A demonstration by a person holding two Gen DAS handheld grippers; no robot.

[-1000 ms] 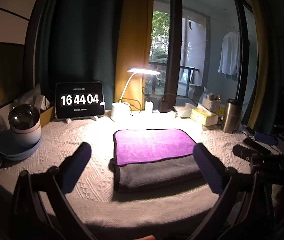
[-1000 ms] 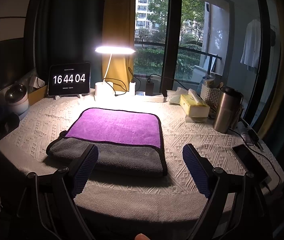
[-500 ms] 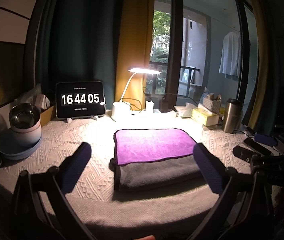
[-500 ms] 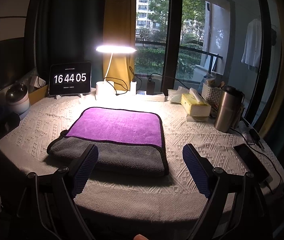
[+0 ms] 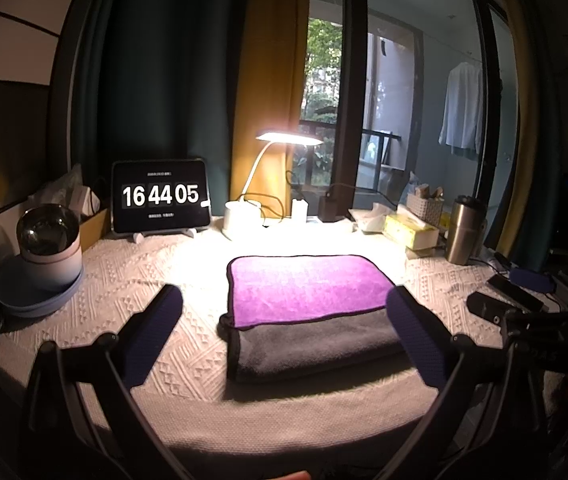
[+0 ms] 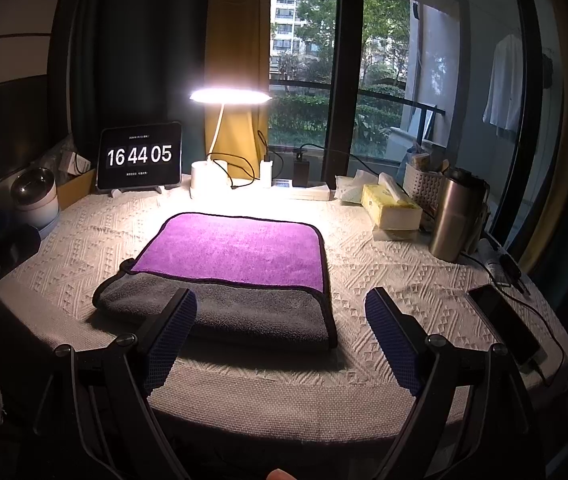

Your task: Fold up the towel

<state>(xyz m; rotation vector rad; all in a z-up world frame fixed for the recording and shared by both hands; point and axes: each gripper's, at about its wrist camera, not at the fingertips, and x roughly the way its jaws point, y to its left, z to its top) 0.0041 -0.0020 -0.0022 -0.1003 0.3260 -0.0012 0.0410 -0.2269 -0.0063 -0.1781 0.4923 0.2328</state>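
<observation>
A towel [image 5: 304, 292] lies folded on the white tablecloth, its purple side on top and a grey strip along the near edge; it also shows in the right wrist view [image 6: 236, 256]. My left gripper [image 5: 284, 316] is open and empty, held near the table's front edge, in front of the towel. My right gripper [image 6: 280, 316] is open and empty, in front of the towel's near right corner. Neither gripper touches the towel.
A tablet clock [image 6: 140, 160], lit desk lamp [image 6: 230, 98] and chargers stand at the back. A bowl on plates [image 5: 46, 248] sits at the left. A tissue box [image 6: 392, 208], steel tumbler [image 6: 454, 220] and phone [image 6: 504, 320] sit at the right.
The clock has gone from 16:44:04 to 16:44:05. The right wrist view has shifted very slightly; the towel and grippers stay as they were.
</observation>
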